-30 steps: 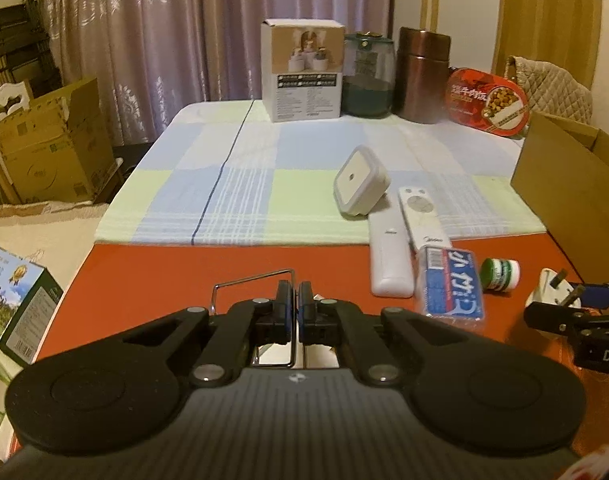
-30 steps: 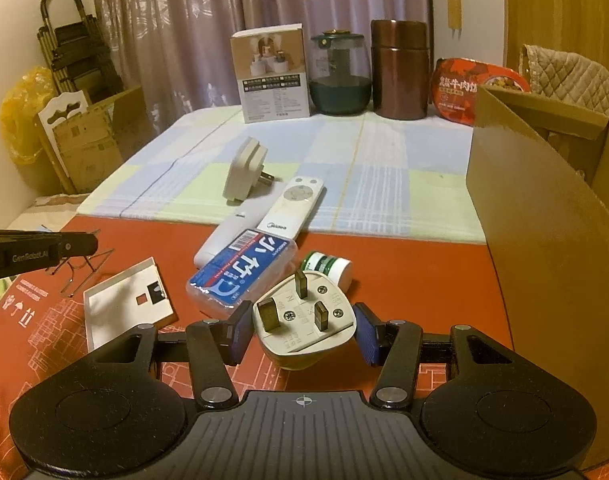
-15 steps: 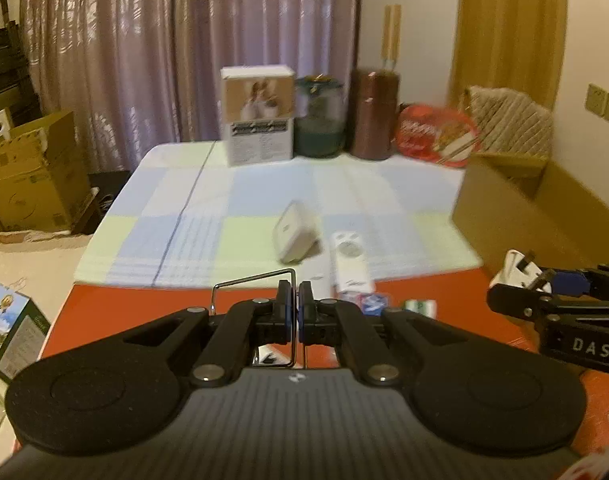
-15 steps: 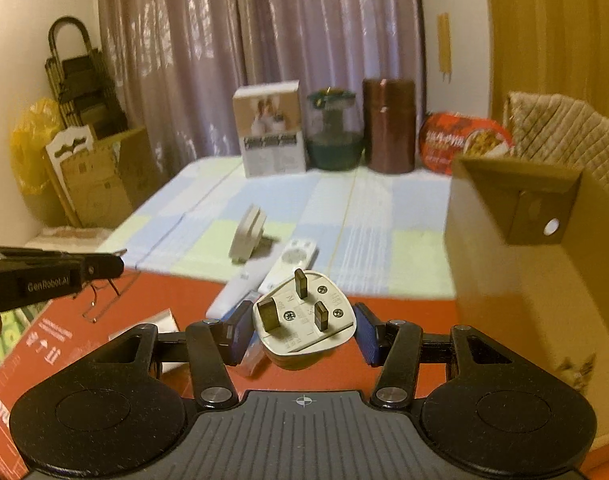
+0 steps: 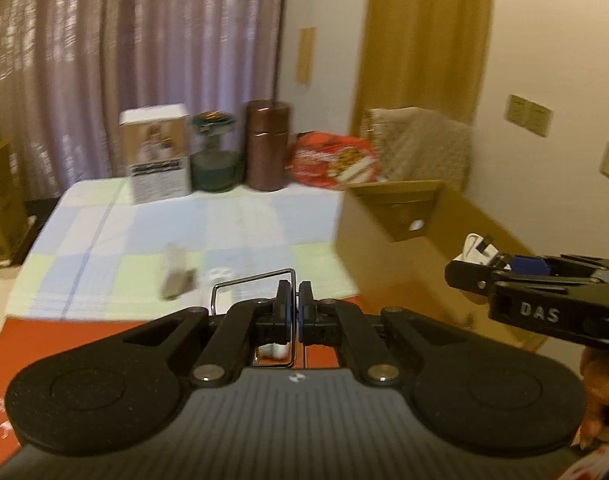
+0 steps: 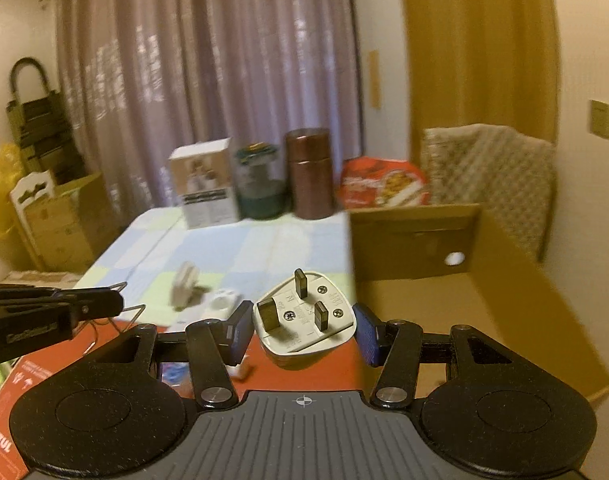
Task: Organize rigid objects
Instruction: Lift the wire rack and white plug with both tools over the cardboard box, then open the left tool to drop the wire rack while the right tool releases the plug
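My right gripper (image 6: 302,320) is shut on a white three-pin plug (image 6: 304,316), pins facing the camera, held in the air just left of an open cardboard box (image 6: 444,288). In the left wrist view that right gripper (image 5: 476,268) hangs at the right with the plug (image 5: 474,246) in front of the cardboard box (image 5: 404,216). My left gripper (image 5: 294,292) is shut on a thin bent wire frame (image 5: 252,284), raised above the red surface. In the right wrist view the left gripper (image 6: 104,304) shows at the left edge with the wire frame (image 6: 124,308).
A white adapter (image 6: 186,284) and a white remote (image 6: 224,300) lie on the checked cloth (image 6: 224,248). At the back stand a white carton (image 6: 204,188), a green jar (image 6: 260,184), a copper canister (image 6: 308,172) and a red tin (image 6: 384,184). A hand (image 5: 600,392) holds the right gripper.
Both grippers have risen and swung to the right, toward the cardboard box. The plug and the wire frame stay held as before.
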A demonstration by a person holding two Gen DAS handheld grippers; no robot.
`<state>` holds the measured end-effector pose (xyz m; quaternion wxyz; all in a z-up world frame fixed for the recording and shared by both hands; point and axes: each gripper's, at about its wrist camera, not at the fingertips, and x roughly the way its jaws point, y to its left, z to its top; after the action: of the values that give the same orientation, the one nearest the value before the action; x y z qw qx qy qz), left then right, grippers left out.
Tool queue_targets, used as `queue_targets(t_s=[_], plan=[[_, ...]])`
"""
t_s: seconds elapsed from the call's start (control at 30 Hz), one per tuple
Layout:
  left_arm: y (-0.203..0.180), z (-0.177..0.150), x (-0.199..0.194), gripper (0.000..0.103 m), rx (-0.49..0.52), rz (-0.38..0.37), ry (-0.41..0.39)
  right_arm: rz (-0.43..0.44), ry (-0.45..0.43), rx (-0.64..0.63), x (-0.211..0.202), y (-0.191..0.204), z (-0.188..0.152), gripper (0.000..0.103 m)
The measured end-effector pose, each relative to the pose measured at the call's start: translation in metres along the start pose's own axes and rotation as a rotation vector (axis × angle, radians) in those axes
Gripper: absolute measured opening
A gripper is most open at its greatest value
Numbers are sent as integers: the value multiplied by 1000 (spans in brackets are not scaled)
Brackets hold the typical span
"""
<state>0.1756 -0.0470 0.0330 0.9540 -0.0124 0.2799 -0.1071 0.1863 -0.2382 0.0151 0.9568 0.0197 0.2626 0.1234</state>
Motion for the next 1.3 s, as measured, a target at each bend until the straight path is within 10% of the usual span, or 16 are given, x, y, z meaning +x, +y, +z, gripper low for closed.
queue_targets(t_s=[0.7, 1.03, 1.13, 1.3], plan=[[-146, 15, 76, 1, 188, -282, 64, -154, 46, 150, -23, -149, -10, 50], [-154, 9, 98, 2, 214, -283, 111, -151, 60, 176, -15, -162, -15, 50], [-153, 10, 101, 27, 214, -247, 116, -151, 62, 180, -15, -163, -16, 50], [-139, 13, 91, 30, 172, -210, 97, -148, 63, 184, -16, -162, -17, 50]])
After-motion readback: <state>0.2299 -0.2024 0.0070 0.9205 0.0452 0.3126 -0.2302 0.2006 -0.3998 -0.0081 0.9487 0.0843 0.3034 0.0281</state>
